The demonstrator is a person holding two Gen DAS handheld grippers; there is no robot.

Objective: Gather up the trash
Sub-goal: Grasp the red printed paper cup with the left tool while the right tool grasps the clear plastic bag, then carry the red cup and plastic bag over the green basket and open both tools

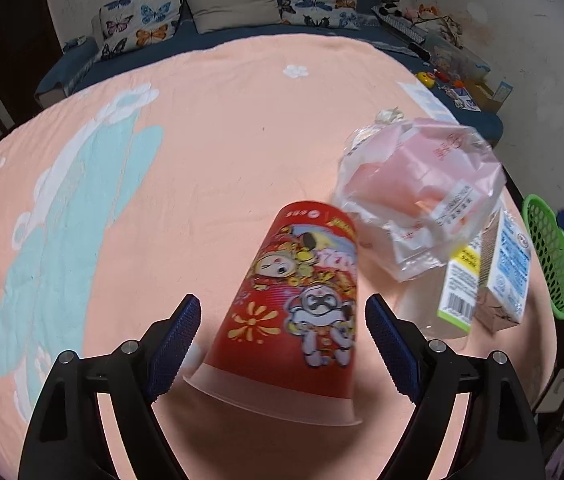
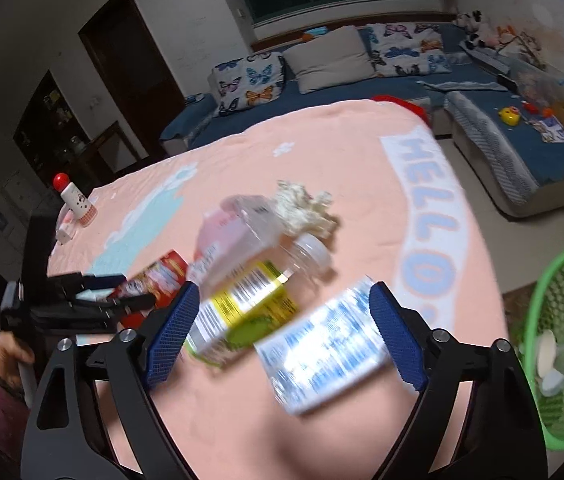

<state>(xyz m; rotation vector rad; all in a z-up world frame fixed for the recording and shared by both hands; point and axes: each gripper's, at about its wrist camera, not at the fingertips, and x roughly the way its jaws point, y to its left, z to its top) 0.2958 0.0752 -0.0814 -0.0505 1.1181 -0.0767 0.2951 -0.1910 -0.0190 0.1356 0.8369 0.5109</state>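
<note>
A red printed cup [image 1: 297, 304] lies on the pink tablecloth [image 1: 210, 152], its rim toward me, between the open fingers of my left gripper [image 1: 282, 344]. To its right lie a crumpled clear pink bag [image 1: 421, 192], a clear bottle with a yellow-green label [image 1: 457, 288] and a blue-white carton [image 1: 509, 268]. In the right wrist view my right gripper [image 2: 282, 332] is open over the bottle [image 2: 242, 304] and the carton [image 2: 321, 348]; the bag [image 2: 238, 236], a crumpled tissue [image 2: 305, 208] and the cup [image 2: 162, 276] lie beyond. The left gripper [image 2: 130, 292] shows at the left.
A green mesh basket [image 2: 557, 344] with some trash inside stands off the table's right edge, also seen in the left wrist view [image 1: 549, 256]. A small red-capped bottle [image 2: 78, 200] stands at the far left of the table. A blue sofa [image 2: 321, 92] with cushions lies behind.
</note>
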